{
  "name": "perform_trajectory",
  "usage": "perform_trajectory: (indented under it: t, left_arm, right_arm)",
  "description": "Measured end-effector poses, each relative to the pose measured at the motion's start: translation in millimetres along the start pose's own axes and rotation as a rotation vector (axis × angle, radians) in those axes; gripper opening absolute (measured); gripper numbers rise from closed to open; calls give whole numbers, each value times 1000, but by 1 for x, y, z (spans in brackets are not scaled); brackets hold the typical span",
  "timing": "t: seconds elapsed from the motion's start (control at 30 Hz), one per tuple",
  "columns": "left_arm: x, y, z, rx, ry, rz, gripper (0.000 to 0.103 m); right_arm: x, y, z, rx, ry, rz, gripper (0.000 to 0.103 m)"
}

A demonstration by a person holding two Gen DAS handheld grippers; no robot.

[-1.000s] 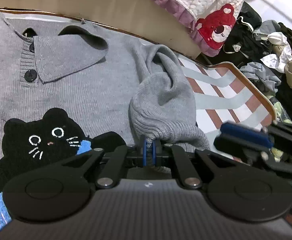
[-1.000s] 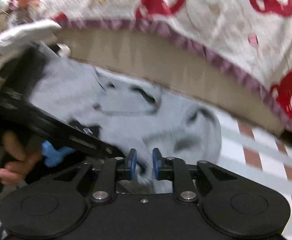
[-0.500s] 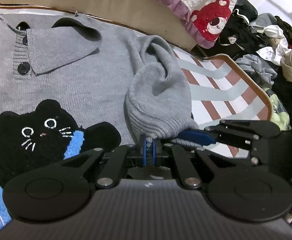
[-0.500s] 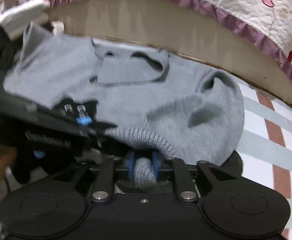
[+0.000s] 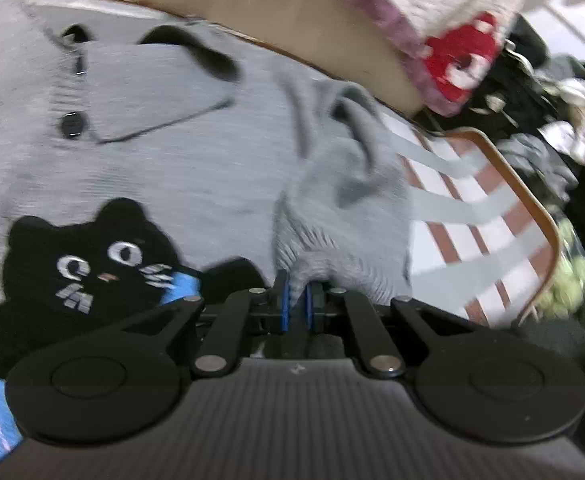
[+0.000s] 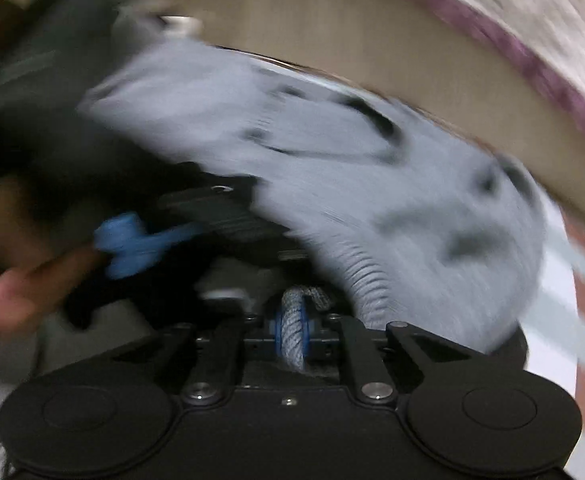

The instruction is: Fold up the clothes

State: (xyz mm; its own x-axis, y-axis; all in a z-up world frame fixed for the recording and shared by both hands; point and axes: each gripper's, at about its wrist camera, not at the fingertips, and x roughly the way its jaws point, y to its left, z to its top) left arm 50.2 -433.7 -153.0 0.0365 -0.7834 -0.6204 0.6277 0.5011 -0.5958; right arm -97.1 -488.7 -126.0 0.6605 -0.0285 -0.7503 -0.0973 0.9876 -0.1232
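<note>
Since earlier: right gripper [image 6: 291, 330] now down at the cuff, jaws closing on ribbed knit | left gripper [image 5: 296, 300]: pinching sleeve cuff [image 5: 332, 268] | grey sweater [image 5: 164, 168]: flat on striped mat [image 5: 472, 208] | step: sleeve fold-in | next: carry cuff across chest, both grips firm.

The striped tabletop [image 5: 488, 216] lies bare to the right of the sweater [image 5: 196, 176], giving open room. A beige wall [image 5: 292, 12] and quilt [image 5: 444, 8] close the far side; a clothes pile [image 5: 540, 92] crowds beyond the right edge.
</note>
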Motion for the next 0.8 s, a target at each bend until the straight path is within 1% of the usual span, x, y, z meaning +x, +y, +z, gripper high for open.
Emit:
perform_trajectory:
  t: [0.07, 0.13, 0.2, 0.23, 0.27, 0.3, 0.33, 0.37, 0.4, 0.43, 0.47, 0.57, 0.6, 0.63, 0.67, 0.73, 0.77, 0.8]
  left_arm:
    - [2, 13, 4, -51, 12, -8, 7]
    - [2, 23, 8, -77, 3, -7, 8]
    - [0, 30, 13, -97, -20, -1, 8]
    - [-5, 30, 15, -77, -28, 2, 8]
    - [-9, 29, 18, -57, -35, 2, 8]
    - [-13, 28, 19, -41, -35, -21, 8]
    - [-17, 27, 19, -24, -34, -44, 8]
    - [-21, 26, 19, -9, -34, -66, 8]
    - [-21, 25, 18, -6, -33, -81, 8]
    - [-22, 24, 16, -2, -31, -96, 8]
    - [-22, 24, 14, 1, -30, -112, 7]
    - [-20, 23, 6, -28, -9, -174, 6]
    - [-19, 23, 4, -38, -2, -195, 6]
    - [-19, 22, 1, -47, 4, -214, 6]
    - [-18, 22, -1, -52, 10, -214, 6]
    - [-16, 21, -4, -50, 22, -217, 6]
    - [-15, 21, -6, -49, 28, -218, 6]
    - [-14, 20, -7, -48, 38, -216, 6]
  right_arm:
    - [-9, 19, -4, -101, -14, 69, 10]
    - [-6, 31, -9, -164, 31, 121, 2]
    - [-5, 41, -11, -220, 44, 214, 0]
    - [-6, 49, -12, -266, 38, 229, 0]
    - [-8, 53, -11, -290, 29, 221, 0]
    - [-10, 50, -10, -278, 14, 175, 0]
    - [-13, 43, -7, -238, -10, 131, 0]
    - [-20, 29, -3, -154, -51, 92, 3]
    - [-26, 15, 2, -69, -92, 52, 10]
    - [-33, 0, 6, 21, -136, 26, 11]
    - [-40, -12, 9, 102, -176, 34, 11]
    - [-51, -31, 12, 245, -239, 106, 11]
    - [-53, -34, 12, 268, -248, 111, 12]
    - [-52, -30, 12, 247, -236, 85, 12]
    - [-50, -28, 12, 232, -221, 69, 12]
    - [-46, -28, 11, 222, -175, 58, 23]
    - [-40, -27, 8, 216, -135, 21, 36]
    - [-34, -27, 6, 209, -96, -16, 37]
